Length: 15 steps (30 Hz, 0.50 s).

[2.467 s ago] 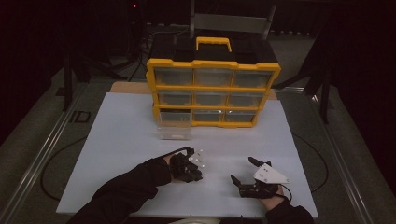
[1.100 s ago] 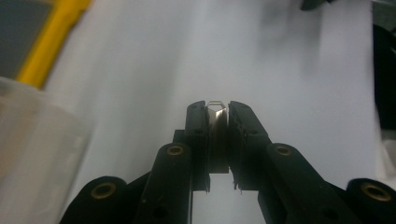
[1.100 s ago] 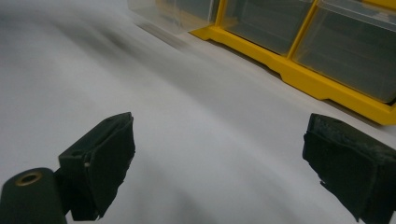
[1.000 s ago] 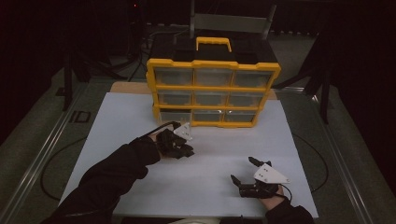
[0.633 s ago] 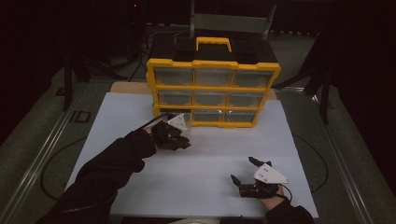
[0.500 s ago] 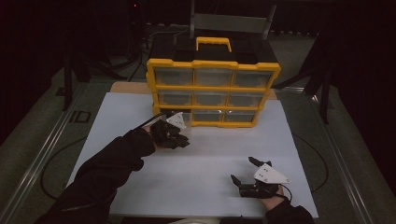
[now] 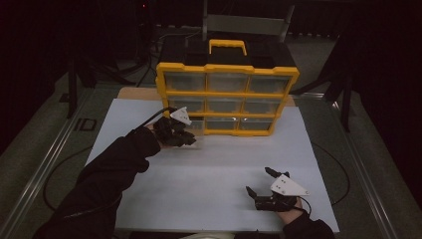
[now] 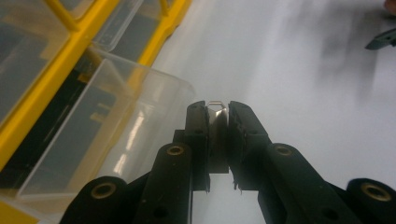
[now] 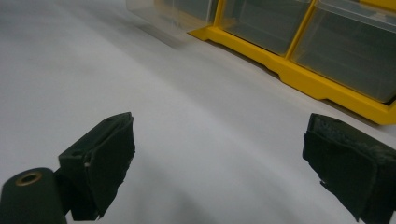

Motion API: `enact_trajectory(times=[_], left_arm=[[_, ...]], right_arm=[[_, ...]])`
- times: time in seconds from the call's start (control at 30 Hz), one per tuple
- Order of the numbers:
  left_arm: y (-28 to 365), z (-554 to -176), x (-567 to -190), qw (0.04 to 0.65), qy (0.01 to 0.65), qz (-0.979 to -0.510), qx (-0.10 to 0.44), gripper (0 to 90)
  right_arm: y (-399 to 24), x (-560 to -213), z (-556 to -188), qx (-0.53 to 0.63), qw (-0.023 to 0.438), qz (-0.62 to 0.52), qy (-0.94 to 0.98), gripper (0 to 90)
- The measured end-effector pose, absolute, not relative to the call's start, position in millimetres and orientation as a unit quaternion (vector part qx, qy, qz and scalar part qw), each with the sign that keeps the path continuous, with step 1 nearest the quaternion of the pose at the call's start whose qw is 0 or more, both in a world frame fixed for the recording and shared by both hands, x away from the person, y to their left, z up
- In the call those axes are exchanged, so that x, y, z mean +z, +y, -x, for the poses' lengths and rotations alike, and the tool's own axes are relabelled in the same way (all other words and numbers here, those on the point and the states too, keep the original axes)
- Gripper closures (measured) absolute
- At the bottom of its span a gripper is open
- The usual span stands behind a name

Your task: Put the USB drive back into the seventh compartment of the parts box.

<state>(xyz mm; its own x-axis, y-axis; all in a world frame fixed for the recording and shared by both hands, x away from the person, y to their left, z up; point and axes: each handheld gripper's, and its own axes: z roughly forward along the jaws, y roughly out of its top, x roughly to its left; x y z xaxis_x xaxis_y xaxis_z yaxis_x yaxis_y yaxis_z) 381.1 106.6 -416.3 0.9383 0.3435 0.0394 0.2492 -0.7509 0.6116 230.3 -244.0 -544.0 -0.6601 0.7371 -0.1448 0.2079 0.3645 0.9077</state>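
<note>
A yellow drawer organizer [image 7: 226, 99] with clear drawers stands at the back of the white board [image 7: 219, 169]. Its bottom-left drawer [image 7: 197, 126] is pulled out. My left gripper [image 7: 189, 141] hovers at that drawer's front corner. In the left gripper view the left gripper [image 8: 217, 116] is shut on a small shiny metal piece [image 8: 216, 108], beside the clear drawer [image 8: 107, 126]. My right gripper [image 7: 259, 180] rests open near the board's front right. The right gripper view shows the right gripper [image 9: 219, 154] with wide-apart jaws and nothing between them.
The organizer [image 9: 299, 51] has a yellow carry handle [image 7: 227, 46] on top. Dark cables [image 7: 64, 174] trail over the grey table on both sides of the board. A metal rail [image 7: 47, 164] runs along the left table edge.
My left gripper has travelled from the middle of the board up and back to the organizer's pulled-out bottom-left drawer. The right gripper has stayed where it was.
</note>
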Motion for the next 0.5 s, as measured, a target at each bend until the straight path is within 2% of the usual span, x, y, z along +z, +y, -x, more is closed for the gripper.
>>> enact_trajectory(times=[0.5], left_arm=[[112.1, -407.3, -417.2, 0.323, 0.205, -0.92, 0.087, 80.0]], right_arm=[[-244.5, -543.9, -230.4, 0.475, 0.278, -0.303, 0.778, 9.0]])
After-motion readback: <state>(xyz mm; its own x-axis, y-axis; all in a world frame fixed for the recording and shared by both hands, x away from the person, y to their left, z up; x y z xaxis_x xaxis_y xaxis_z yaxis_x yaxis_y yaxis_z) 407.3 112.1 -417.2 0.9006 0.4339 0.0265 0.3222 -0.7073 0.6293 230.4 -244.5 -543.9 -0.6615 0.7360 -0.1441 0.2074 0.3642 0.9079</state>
